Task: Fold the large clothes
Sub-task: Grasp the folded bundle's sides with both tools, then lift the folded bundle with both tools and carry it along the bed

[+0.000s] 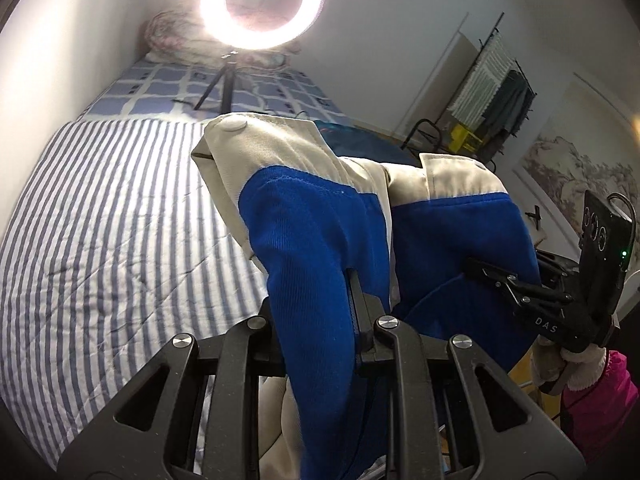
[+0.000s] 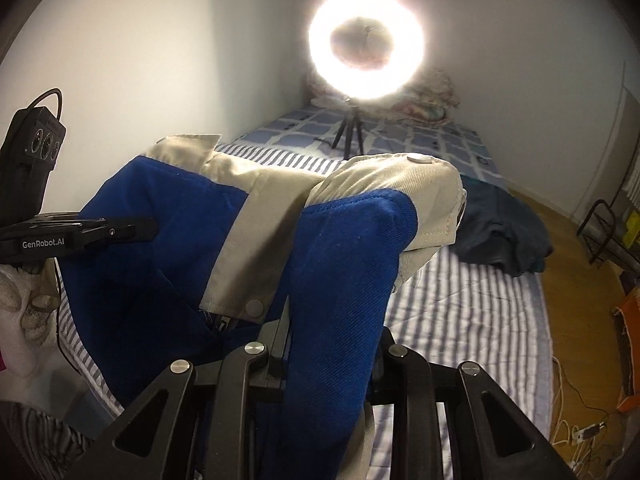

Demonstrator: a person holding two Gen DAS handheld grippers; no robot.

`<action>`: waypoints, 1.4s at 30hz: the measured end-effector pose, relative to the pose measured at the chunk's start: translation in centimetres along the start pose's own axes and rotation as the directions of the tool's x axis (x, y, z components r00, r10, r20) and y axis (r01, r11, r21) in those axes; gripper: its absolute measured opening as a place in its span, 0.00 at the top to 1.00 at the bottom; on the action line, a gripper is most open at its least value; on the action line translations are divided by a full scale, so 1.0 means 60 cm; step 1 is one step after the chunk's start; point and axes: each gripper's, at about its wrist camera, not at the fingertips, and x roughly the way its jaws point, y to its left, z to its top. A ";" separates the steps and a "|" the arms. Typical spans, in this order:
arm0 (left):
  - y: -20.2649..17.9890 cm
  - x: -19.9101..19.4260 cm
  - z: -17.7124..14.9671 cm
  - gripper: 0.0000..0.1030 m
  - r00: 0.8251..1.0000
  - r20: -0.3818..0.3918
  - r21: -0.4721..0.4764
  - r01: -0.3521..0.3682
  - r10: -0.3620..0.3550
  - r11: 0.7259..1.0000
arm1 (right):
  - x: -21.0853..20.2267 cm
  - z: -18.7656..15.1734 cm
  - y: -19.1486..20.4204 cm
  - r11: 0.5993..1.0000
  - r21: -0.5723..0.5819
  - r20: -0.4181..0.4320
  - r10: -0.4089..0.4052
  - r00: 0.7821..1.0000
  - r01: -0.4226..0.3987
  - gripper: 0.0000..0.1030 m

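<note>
Both claws, left [image 1: 320, 320] and right [image 2: 332, 344], clamp the jacket [image 1: 304, 220], which hangs between them above the bed [image 1: 100, 220].

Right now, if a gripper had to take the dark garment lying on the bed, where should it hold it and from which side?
Probably at the near rumpled edge of the dark teal garment, coming from above on the striped sheet side. It lies in a low crumpled heap there, so raised folds offer something to pinch.

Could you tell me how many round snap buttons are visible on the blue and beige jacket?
2: one on the raised beige tip, one low on the beige front strip. Folds may hide others.
</note>
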 end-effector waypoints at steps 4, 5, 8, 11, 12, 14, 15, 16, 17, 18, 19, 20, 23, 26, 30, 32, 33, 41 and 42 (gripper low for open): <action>-0.032 0.030 0.035 0.82 1.000 -0.018 0.039 0.014 -0.013 0.999 | -0.010 0.012 -0.040 0.999 0.004 0.009 -0.035 0.999 0.035 0.76; -0.041 0.040 0.044 0.82 1.000 -0.022 0.051 0.018 -0.016 0.999 | -0.009 0.017 -0.051 0.999 0.006 0.011 -0.042 0.999 0.042 0.76; -0.067 0.075 0.080 0.82 0.999 -0.026 0.074 0.039 -0.037 0.996 | -0.010 0.030 -0.088 0.998 0.023 0.018 -0.067 0.998 0.066 0.76; -0.089 0.115 0.118 0.82 0.998 -0.023 0.096 0.061 -0.059 0.994 | -0.004 0.049 -0.130 0.995 0.036 0.027 -0.094 0.995 0.093 0.77; -0.096 0.130 0.132 0.82 0.998 -0.019 0.104 0.069 -0.067 0.992 | 0.000 0.057 -0.145 0.994 0.038 0.029 -0.103 0.994 0.102 0.77; -0.106 0.162 0.162 0.82 0.996 -0.012 0.111 0.089 -0.088 0.990 | 0.010 0.073 -0.178 0.992 0.044 0.036 -0.121 0.992 0.120 0.77; -0.110 0.179 0.176 0.83 0.995 -0.009 0.113 0.100 -0.100 0.989 | 0.017 0.084 -0.199 0.990 0.052 0.040 -0.132 0.990 0.130 0.77; -0.111 0.194 0.190 0.83 0.994 -0.006 0.114 0.112 -0.112 0.987 | 0.025 0.094 -0.219 0.989 0.062 0.043 -0.140 0.989 0.138 0.77; -0.114 0.214 0.206 0.83 0.992 -0.004 0.118 0.123 -0.123 0.985 | 0.034 0.102 -0.235 0.987 0.070 0.046 -0.147 0.988 0.143 0.77; -0.117 0.235 0.222 0.83 0.991 -0.004 0.124 0.131 -0.131 0.984 | 0.042 0.112 -0.252 0.986 0.079 0.048 -0.154 0.987 0.150 0.77; -0.120 0.254 0.237 0.83 0.991 -0.004 0.131 0.137 -0.137 0.982 | 0.051 0.121 -0.269 0.984 0.088 0.049 -0.161 0.986 0.156 0.77; -0.121 0.271 0.250 0.83 0.990 -0.004 0.135 0.142 -0.143 0.981 | 0.062 0.133 -0.287 0.982 0.093 0.050 -0.170 0.984 0.165 0.77; -0.123 0.336 0.306 0.83 0.986 0.009 0.146 0.162 -0.165 0.976 | 0.097 0.165 -0.340 0.976 0.106 0.057 -0.198 0.978 0.192 0.77; -0.134 0.392 0.341 0.84 0.983 0.026 0.155 0.173 -0.180 0.973 | 0.133 0.197 -0.391 0.968 0.131 0.067 -0.223 0.972 0.213 0.77; -0.140 0.459 0.383 0.84 0.981 0.040 0.161 0.182 -0.190 0.970 | 0.180 0.238 -0.453 0.959 0.160 0.078 -0.248 0.966 0.234 0.77; -0.133 0.487 0.398 0.84 0.980 0.036 0.147 0.188 -0.195 0.971 | 0.206 0.253 -0.482 0.956 0.174 0.070 -0.251 0.965 0.236 0.77; -0.131 0.509 0.409 0.84 0.980 0.030 0.137 0.190 -0.196 0.972 | 0.219 0.259 -0.495 0.954 0.177 0.065 -0.255 0.965 0.241 0.77; -0.123 0.638 0.471 0.84 0.985 0.031 0.110 0.166 -0.170 0.980 | 0.331 0.293 -0.590 0.955 0.202 0.060 -0.233 0.971 0.217 0.77; -0.117 0.659 0.476 0.84 0.986 0.033 0.104 0.159 -0.163 0.982 | 0.346 0.294 -0.600 0.955 0.207 0.061 -0.228 0.972 0.211 0.77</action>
